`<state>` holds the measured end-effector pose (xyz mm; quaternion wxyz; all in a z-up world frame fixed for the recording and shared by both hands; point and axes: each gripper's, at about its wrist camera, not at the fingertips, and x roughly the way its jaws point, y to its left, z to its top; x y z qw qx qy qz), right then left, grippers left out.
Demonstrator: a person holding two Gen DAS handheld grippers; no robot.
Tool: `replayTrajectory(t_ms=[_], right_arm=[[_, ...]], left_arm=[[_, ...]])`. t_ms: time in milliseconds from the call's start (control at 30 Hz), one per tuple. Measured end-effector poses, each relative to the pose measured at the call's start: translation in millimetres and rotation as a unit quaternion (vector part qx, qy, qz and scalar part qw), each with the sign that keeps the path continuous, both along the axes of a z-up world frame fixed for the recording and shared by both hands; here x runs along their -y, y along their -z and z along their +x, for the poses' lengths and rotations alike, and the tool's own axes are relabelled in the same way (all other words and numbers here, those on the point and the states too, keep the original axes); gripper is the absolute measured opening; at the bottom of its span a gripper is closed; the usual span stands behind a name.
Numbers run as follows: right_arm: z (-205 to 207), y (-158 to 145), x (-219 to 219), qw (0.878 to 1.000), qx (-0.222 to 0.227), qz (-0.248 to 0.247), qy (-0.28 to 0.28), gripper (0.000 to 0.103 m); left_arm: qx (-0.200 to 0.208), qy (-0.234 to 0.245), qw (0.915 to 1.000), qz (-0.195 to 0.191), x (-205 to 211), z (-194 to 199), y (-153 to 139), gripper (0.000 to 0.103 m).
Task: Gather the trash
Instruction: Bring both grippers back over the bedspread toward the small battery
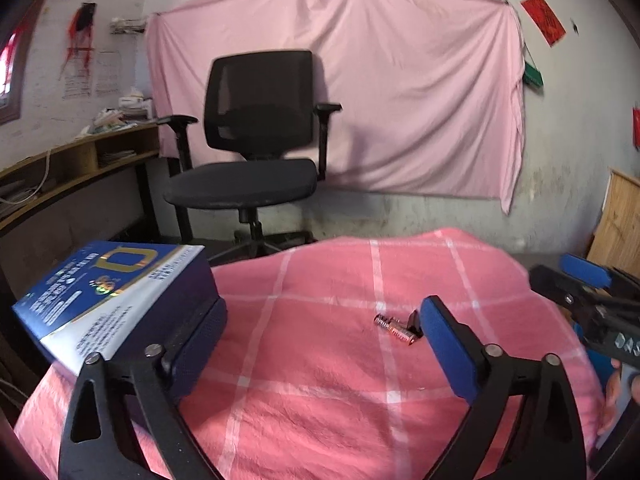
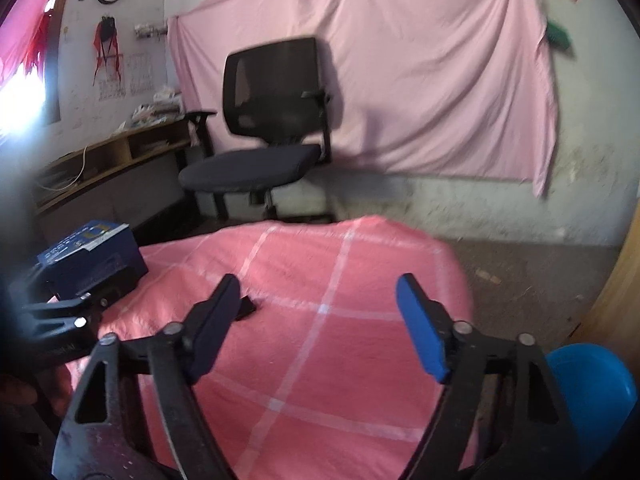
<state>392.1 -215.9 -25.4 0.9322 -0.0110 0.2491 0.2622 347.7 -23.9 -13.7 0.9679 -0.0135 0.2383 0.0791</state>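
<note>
Two small batteries [image 1: 395,326] lie on the pink checked cloth [image 1: 320,380], with a small black piece [image 1: 414,317] beside them, just inside my left gripper's right finger. My left gripper [image 1: 320,312] is open and has nothing between its pads. A blue and white carton [image 1: 108,300] stands against the outer side of its left finger. My right gripper [image 2: 318,284] is also open over the cloth [image 2: 320,360]. The black piece [image 2: 246,307] lies by its left finger. In that view the carton [image 2: 92,256] stands at the left.
A black office chair [image 1: 256,140] stands beyond the covered surface, before a pink sheet on the wall. A wooden shelf desk [image 1: 80,160] runs along the left. A blue bin [image 2: 592,396] sits low on the right, and boards [image 1: 620,220] lean there.
</note>
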Motion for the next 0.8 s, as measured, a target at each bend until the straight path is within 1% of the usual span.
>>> replayTrajectory(t_ms=[33, 100, 133, 167, 200, 233, 300, 400, 500, 667, 800], right_arm=[[7.5, 3.1, -6.3, 1.000, -0.014, -0.006, -0.007, 0.081], [19.0, 8.4, -17.8, 0.999, -0.034, -0.020, -0.019, 0.071], [25.0, 11.7, -25.0, 0.998, -0.042, -0.029, -0.025, 0.067], [30.3, 14.7, -30.8, 0.998, -0.049, -0.038, -0.030, 0.061], [34.7, 17.8, -35.7, 0.997, -0.057, -0.045, -0.034, 0.058], [40.2, 22.1, -41.8, 0.996, -0.068, -0.050, -0.041, 0.057], [48.0, 29.4, -49.9, 0.993, -0.089, -0.055, -0.055, 0.054], [53.1, 36.6, -59.6, 0.990, -0.111, -0.054, -0.067, 0.052], [59.1, 38.9, -66.7, 0.988, -0.126, -0.042, -0.079, 0.052], [69.3, 48.3, -85.1, 0.981, -0.150, -0.067, -0.100, 0.049], [71.3, 52.4, -84.9, 0.977, -0.168, -0.062, -0.114, 0.049]], left_arm=[[-0.010, 0.004, 0.9999, 0.000, -1.6, 4.4, 3.3, 0.091], [-0.025, 0.005, 0.9997, -0.001, -4.3, 11.3, 9.9, 0.089], [-0.032, 0.005, 0.9995, -0.005, -6.7, 14.7, 13.4, 0.085], [-0.040, 0.006, 0.9991, -0.012, -9.7, 18.5, 17.2, 0.083], [-0.048, 0.007, 0.9986, -0.021, -13.6, 22.0, 20.8, 0.077], [-0.058, 0.007, 0.9978, -0.030, -16.6, 26.5, 24.1, 0.073], [-0.077, 0.007, 0.9960, -0.046, -20.7, 34.7, 29.1, 0.072], [-0.099, 0.003, 0.9931, -0.063, -26.7, 43.3, 36.7, 0.072], [-0.111, -0.003, 0.9910, -0.074, -33.2, 48.2, 40.5, 0.072], [-0.123, -0.017, 0.9879, -0.093, -44.2, 50.4, 42.8, 0.072], [-0.126, -0.020, 0.9864, -0.104, -47.5, 48.3, 42.0, 0.072]])
